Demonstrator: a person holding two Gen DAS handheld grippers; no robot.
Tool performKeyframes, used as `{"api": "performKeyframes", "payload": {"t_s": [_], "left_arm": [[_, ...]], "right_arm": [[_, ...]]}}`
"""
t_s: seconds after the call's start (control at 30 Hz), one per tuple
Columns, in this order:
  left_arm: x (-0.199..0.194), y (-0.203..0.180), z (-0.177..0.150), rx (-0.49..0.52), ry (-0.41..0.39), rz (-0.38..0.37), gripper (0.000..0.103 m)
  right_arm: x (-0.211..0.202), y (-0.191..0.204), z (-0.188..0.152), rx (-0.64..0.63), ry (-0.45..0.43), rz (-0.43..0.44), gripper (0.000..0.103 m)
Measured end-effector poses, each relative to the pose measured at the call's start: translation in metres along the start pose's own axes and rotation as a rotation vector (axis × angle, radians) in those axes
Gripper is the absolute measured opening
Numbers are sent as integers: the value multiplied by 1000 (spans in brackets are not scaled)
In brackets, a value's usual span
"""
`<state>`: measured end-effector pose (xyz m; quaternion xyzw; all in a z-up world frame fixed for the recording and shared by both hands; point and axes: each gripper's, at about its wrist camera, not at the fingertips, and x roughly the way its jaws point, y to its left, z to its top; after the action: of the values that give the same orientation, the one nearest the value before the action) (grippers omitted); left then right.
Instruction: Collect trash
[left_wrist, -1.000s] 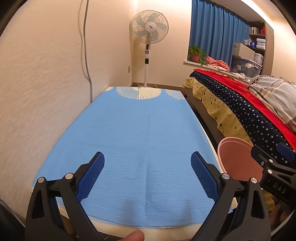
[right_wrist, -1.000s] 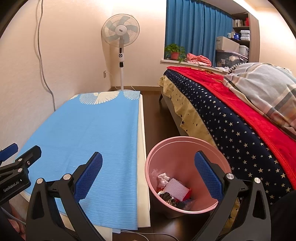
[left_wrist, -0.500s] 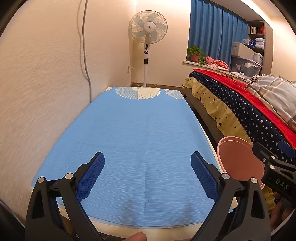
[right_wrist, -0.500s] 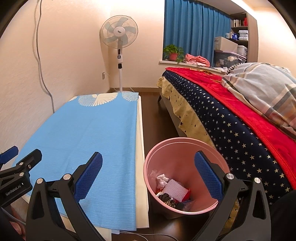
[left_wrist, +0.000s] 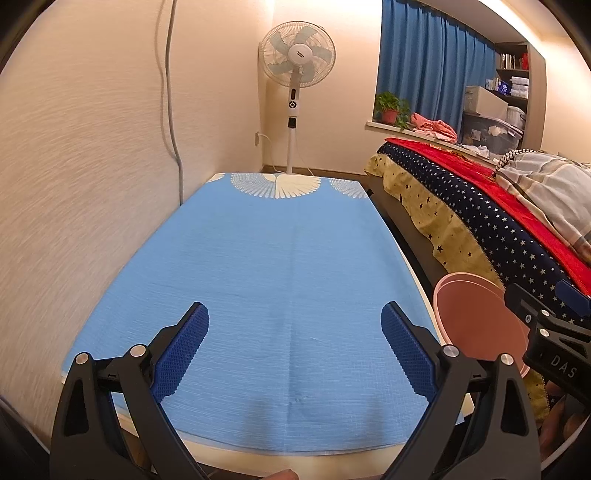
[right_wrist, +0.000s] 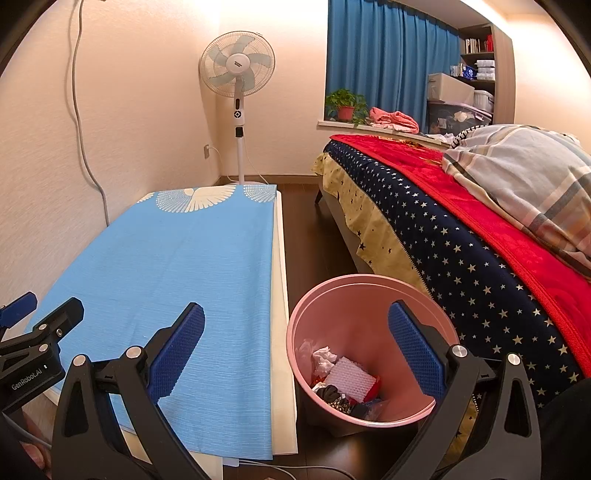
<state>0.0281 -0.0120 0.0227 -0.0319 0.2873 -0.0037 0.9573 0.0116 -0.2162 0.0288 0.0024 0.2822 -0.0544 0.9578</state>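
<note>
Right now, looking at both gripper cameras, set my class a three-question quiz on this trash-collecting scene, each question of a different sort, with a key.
1. True or false: the right gripper is holding a piece of trash.
2. Where does the pink bin stand? A) on the blue cloth B) on the floor between table and bed C) on the bed
3. Fill in: the white mesh piece lies inside the ____.

Key: 1 false, both it and the left gripper are open and empty; 2 B; 3 bin.
</note>
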Motion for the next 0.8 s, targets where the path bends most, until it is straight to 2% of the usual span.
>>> {"api": "performKeyframes", "payload": {"t_s": [0.8], "left_arm": [[1, -2, 1, -2, -24, 15, 93]], "right_arm": [[0, -1, 0, 0, 2, 0, 98]]}}
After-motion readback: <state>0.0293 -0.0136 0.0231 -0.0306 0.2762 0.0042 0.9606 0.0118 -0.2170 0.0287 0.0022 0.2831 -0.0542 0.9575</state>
